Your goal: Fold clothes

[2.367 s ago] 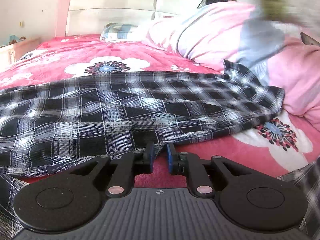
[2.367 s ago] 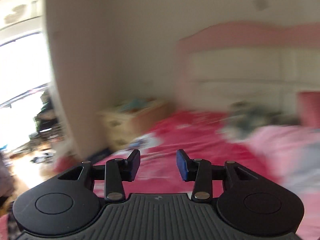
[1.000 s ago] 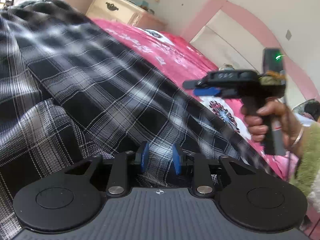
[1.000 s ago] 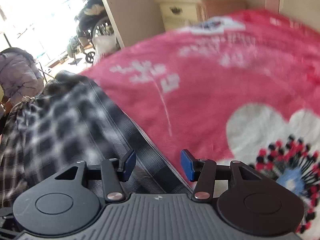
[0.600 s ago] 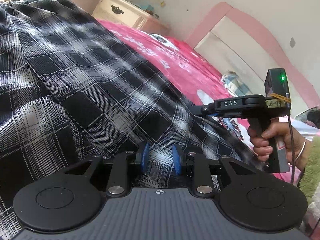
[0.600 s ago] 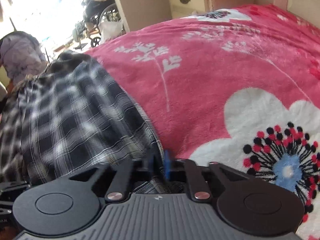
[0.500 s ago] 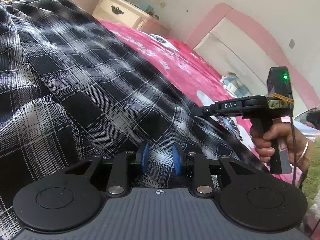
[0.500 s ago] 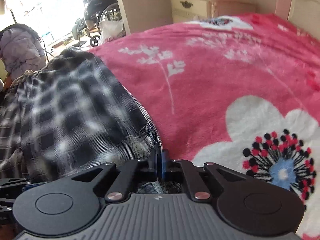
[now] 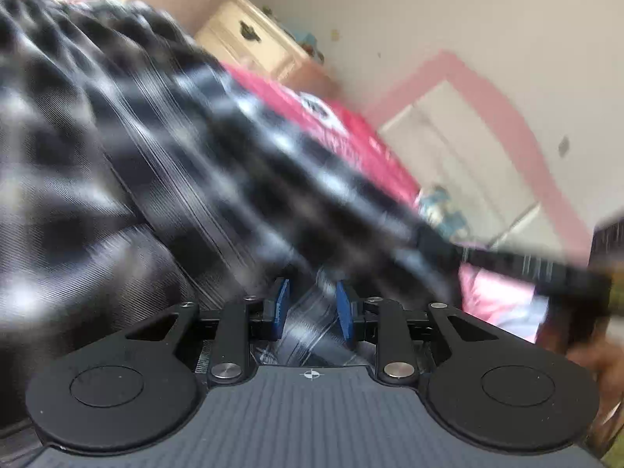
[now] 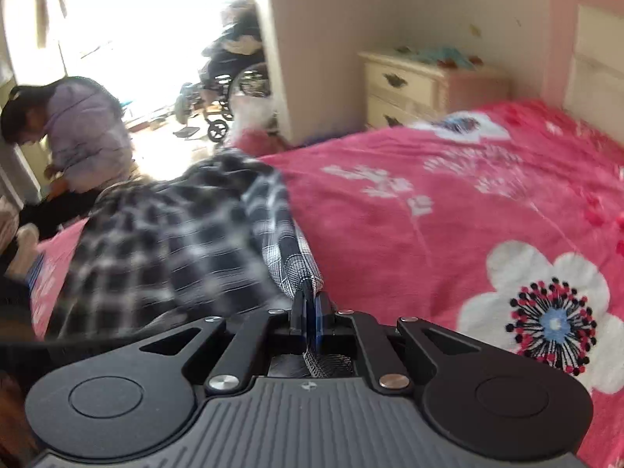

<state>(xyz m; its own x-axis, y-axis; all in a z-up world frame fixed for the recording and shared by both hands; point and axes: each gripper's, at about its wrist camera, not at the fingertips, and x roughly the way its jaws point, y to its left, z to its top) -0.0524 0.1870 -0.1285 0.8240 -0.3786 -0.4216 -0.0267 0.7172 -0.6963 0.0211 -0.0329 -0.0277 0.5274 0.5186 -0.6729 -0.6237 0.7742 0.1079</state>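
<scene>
A black-and-white plaid garment [image 9: 156,163] fills the left wrist view, blurred by motion. My left gripper [image 9: 310,308] is shut on a bunched fold of it, the cloth packed between the blue pads. In the right wrist view the same plaid garment [image 10: 156,241] trails off to the left over the pink floral bedspread [image 10: 448,214]. My right gripper [image 10: 310,312] is shut on its hem, a strip of cloth pinched between the pads and raised off the bed. The right tool's black body [image 9: 553,277] shows as a blur at the right of the left wrist view.
A cream nightstand [image 10: 421,85] stands beside the bed, against the wall. A pink-and-white headboard [image 9: 468,148] lies beyond. In the bright doorway a person [image 10: 85,136] crouches near a wheelchair [image 10: 230,78]. Bare bedspread stretches to the right of the garment.
My right gripper has gone from open to shut on the garment's hem and has lifted it off the bed. My left gripper has risen with its fold, and the cloth now blurs.
</scene>
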